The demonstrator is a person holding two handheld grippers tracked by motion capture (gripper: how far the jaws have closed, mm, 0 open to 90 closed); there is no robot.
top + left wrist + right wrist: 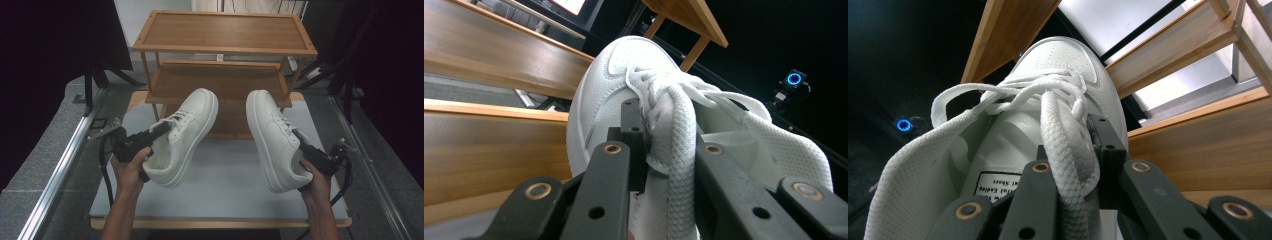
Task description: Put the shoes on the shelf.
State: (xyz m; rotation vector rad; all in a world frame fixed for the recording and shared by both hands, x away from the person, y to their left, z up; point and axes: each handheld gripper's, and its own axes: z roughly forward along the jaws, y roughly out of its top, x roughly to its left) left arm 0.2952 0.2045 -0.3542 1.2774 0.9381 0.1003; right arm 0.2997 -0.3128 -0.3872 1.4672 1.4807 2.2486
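— Dark curtains close off both sides; ahead stands a wooden shelf rack (225, 55) at the far edge of the pale worktop (225, 200); what worries you?

— Both grips. The left tongs (162, 129) are clenched on the left shoe (182, 137) at its laces and tongue; the right tongs (299, 136) are clamped the same way on the right shoe (272, 137); both shoes hang tilted in the air above the worktop, toes toward the rack.

— So soft material carries all the weight?

— Yes; I'd judge a lace (679, 135) could slide through, letting a heel swing down or the shoe drop; a toe could also knock the middle shelf (220, 82) on the way in.
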